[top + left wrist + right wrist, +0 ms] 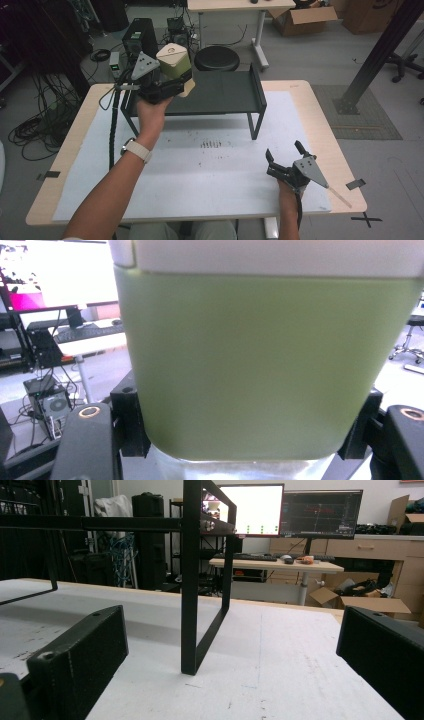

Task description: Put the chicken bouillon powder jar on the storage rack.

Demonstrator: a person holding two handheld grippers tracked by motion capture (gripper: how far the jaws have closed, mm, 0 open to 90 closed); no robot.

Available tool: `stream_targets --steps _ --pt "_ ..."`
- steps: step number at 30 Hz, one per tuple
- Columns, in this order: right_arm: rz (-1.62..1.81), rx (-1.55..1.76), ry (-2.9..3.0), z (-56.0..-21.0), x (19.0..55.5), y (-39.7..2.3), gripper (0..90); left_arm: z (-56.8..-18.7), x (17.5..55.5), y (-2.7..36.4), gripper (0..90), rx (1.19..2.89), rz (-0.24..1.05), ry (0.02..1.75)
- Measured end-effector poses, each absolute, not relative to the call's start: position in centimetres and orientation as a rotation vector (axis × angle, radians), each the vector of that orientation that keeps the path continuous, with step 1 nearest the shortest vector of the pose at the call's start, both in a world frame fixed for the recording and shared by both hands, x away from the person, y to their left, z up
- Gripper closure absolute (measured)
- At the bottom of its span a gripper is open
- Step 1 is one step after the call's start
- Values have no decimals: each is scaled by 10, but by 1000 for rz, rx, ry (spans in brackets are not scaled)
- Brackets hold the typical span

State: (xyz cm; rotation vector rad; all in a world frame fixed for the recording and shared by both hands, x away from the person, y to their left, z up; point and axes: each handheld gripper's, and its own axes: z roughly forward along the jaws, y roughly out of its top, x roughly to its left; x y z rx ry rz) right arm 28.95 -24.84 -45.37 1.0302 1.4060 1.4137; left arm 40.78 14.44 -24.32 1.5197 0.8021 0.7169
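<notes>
**Setting the green tub on the rack**

The left gripper (167, 86) is clenched on a green tub (175, 62) with a cream lid, holding it in the air above the left end of the black rack (225, 92). In the left gripper view the tub (260, 365) sits square between the jaws, which press its lower sides from either hand, close to the base. The right gripper (287, 160) rests low near the desk (200, 170), well apart from the rack, its jaws spread with nothing between them.

The step in hand looks like placing the tub on the rack's top shelf. To do it well:

- Keep the tub upright. From above it seems tipped a little toward the gripper, so level the wrist before going down.
- Carry it forward of the gripper until the whole base is over the shelf, clear of the near edge.
- Lower slowly until the base meets the shelf, since the grip is low and the jaws may touch the shelf first.
- Release only once it rests flat, then draw the gripper straight back.

The rack's raised end wall stands far to the right, so it should not interfere.
</notes>
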Motion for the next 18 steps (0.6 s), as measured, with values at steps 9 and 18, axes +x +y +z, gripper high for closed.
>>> stream_targets --steps 9,18 --pt "1414 1031 1404 -454 289 -249 0 -247 432 130 296 1522 692 835" --pt "1415 1031 1404 -454 289 -249 0 -255 456 121 296 1532 694 872"
